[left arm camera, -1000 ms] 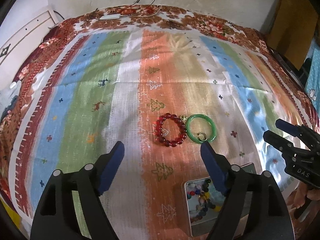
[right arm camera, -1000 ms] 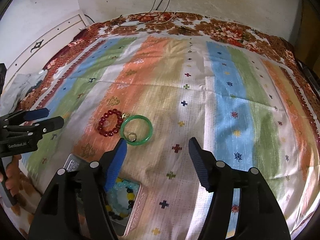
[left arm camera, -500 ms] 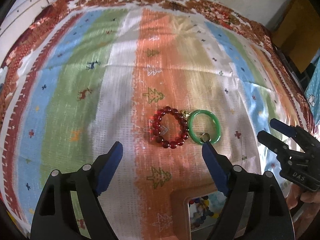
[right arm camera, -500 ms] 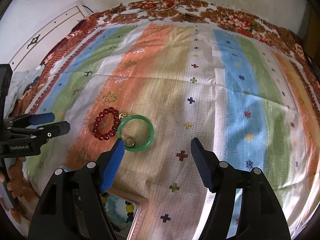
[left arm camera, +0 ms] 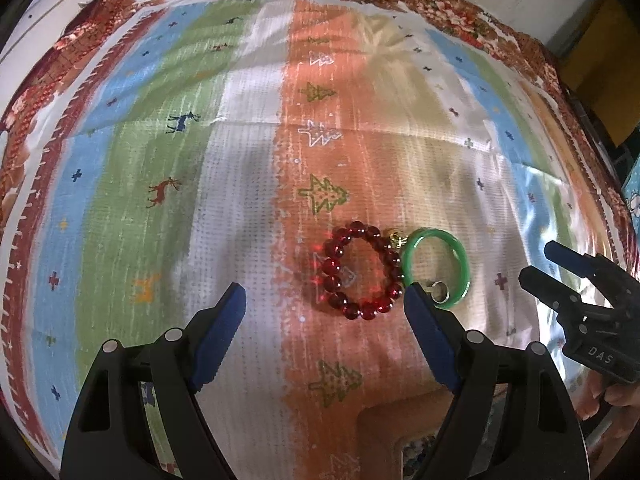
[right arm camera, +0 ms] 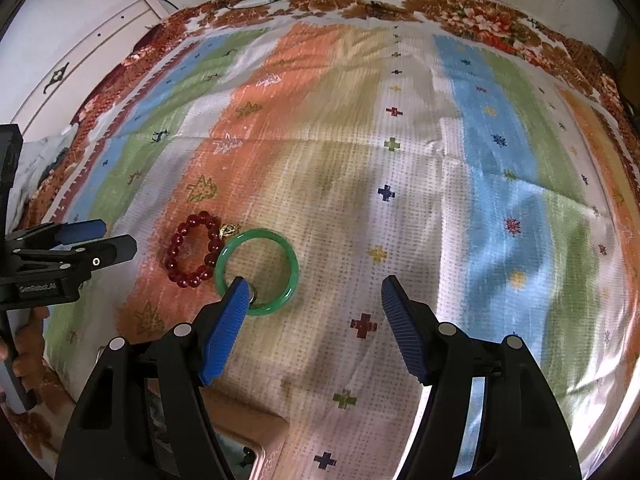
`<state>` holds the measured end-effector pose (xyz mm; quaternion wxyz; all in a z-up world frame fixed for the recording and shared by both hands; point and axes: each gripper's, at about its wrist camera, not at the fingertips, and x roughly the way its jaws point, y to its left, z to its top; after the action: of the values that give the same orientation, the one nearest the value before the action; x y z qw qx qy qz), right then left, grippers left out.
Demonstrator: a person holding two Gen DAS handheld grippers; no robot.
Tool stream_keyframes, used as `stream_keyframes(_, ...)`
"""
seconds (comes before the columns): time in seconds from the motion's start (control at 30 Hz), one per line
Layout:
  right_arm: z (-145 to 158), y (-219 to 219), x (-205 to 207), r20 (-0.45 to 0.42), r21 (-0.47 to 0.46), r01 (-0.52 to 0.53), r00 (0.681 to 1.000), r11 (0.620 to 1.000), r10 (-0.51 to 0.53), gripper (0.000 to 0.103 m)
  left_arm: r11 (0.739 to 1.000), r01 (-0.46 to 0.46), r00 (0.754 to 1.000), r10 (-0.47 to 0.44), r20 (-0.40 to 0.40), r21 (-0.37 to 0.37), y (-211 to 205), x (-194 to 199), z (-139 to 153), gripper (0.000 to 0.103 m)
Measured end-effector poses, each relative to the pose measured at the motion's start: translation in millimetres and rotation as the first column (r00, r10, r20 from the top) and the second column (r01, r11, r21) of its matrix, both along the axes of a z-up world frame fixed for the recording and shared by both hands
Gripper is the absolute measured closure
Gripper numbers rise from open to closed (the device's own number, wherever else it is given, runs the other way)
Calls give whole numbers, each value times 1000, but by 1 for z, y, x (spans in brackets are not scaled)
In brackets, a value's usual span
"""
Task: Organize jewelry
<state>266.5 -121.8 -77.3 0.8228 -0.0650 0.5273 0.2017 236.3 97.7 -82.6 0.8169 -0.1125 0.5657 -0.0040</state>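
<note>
A red bead bracelet (left arm camera: 362, 270) lies on the striped cloth, with a small gold charm (left arm camera: 394, 236) at its top right. A green bangle (left arm camera: 436, 268) lies touching it on the right, with a small silver ring (left arm camera: 439, 291) inside its lower edge. My left gripper (left arm camera: 324, 304) is open and empty, just short of the red bracelet. My right gripper (right arm camera: 310, 292) is open and empty; its left fingertip (right arm camera: 236, 292) covers the bangle's (right arm camera: 256, 270) lower edge. The red bracelet also shows in the right wrist view (right arm camera: 194, 250). Each gripper shows in the other's view, the right one (left arm camera: 560, 272) and the left one (right arm camera: 92, 240).
A box with mixed beads (left arm camera: 416, 452) sits close under the grippers at the near edge, mostly hidden; it also shows in the right wrist view (right arm camera: 248, 440). The striped cloth (left arm camera: 240, 160) covers the whole surface. A white wall and cables lie at the far edge.
Both grippers have moved forward and down toward the jewelry. The bracelets look bigger and the bead box has slid mostly out of view below. Both grippers stayed open.
</note>
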Motion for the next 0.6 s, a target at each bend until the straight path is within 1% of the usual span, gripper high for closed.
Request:
stream_keyframes(0.1, -4, 3, 4, -11, -1, -9, 1000, 1000, 9, 35, 1000, -4, 1000, 4, -18, -9, 3, 7, -7, 23)
stream_keyframes(0.33, -20, 11, 15, -50, -10, -26, 998, 1000, 26, 35, 1000, 18, 999, -19, -36, -13, 0, 16, -16, 23)
stream_keyframes(0.43, -26, 14, 19, -62, -19, -32, 998, 999, 31, 35, 1000, 19, 998, -19, -60, 0, 1, 21, -25, 24)
stream_keyframes(0.6, -32, 18, 25, -73, -21, -38, 997, 999, 36, 35, 1000, 27, 997, -25, -73, 16, 1, 27, -31, 25)
